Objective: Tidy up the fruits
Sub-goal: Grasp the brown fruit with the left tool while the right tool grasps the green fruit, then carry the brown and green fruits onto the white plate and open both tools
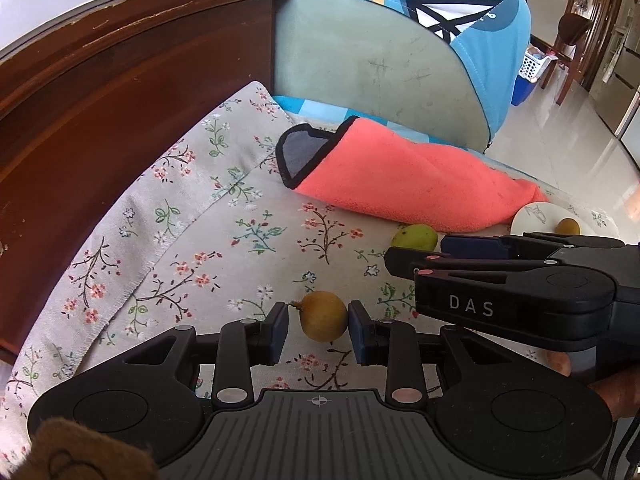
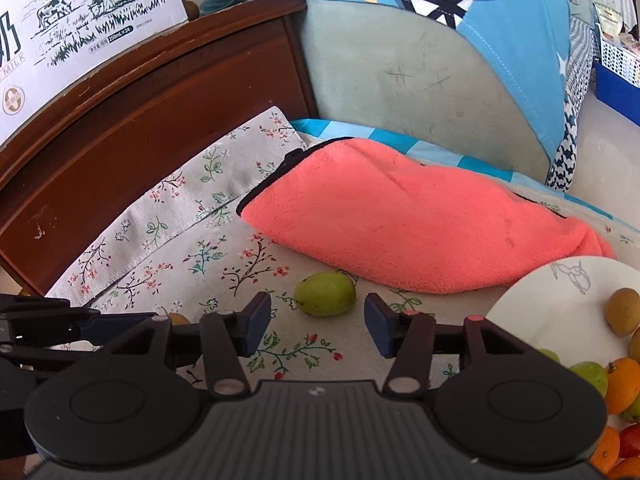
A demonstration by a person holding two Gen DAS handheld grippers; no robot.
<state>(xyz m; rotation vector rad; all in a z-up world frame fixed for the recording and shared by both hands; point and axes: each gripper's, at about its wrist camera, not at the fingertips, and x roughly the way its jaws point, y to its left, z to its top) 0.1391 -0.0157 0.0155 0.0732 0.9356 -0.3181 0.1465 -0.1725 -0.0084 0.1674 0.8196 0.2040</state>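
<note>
In the left wrist view a small round yellow-brown fruit (image 1: 323, 316) with a short stem sits between the blue pads of my left gripper (image 1: 319, 330), which is shut on it just over the floral cloth (image 1: 200, 240). A green fruit (image 2: 325, 294) lies on the cloth just beyond the tips of my right gripper (image 2: 318, 326). Its jaws stand open, with the pads well clear of the fruit on both sides. That green fruit (image 1: 414, 237) also shows behind the right tool's black body. At the right, a white plate (image 2: 560, 304) holds several brown, green, orange and red fruits.
A coral towel (image 2: 420, 232) lies bunched behind the green fruit and reaches the plate's rim. A dark wooden panel (image 1: 120, 100) walls the left side, with a milk carton box (image 2: 80, 20) on top. A grey-green cushioned back (image 1: 380, 72) rises behind.
</note>
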